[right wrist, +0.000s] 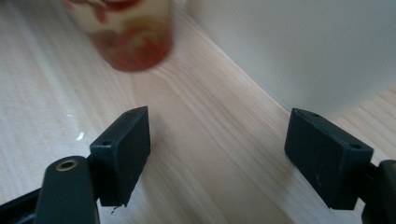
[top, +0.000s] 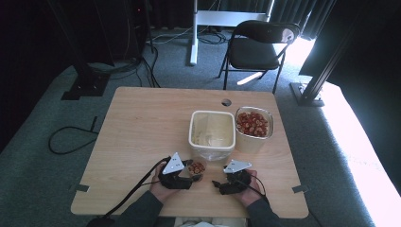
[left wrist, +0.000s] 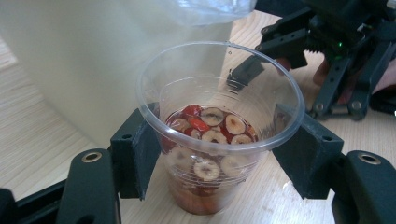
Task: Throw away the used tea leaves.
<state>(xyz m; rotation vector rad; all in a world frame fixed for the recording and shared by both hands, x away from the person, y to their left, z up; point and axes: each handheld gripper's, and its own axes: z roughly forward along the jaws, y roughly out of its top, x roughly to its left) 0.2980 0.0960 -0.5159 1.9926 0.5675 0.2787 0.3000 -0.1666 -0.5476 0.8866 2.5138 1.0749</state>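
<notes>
A: In the high view, where was everything?

B: The clear plastic cup of red dried-fruit slices stood on the tabletop low in the frame, just right of the left gripper. The right gripper lay right of it, a little apart. Above them stood the empty cream tub, and at its right the container of fruit slices.

A: And the left gripper view?

B: The cup filled the middle, about half full. The left gripper's fingers pinched its wall on both sides below the rim. The right gripper showed at upper right, beyond the cup.

A: The right gripper view?

B: Its fingers were spread wide with only bare wood between them. The cup sat blurred at upper left, the tub's wall at upper right.

A: Which step, then?

B: I'd judge the filled cup was being held ready for carrying. Next, probably lift it level toward the tub and tip it there, keeping the grip gentle so the thin wall doesn't buckle.
</notes>
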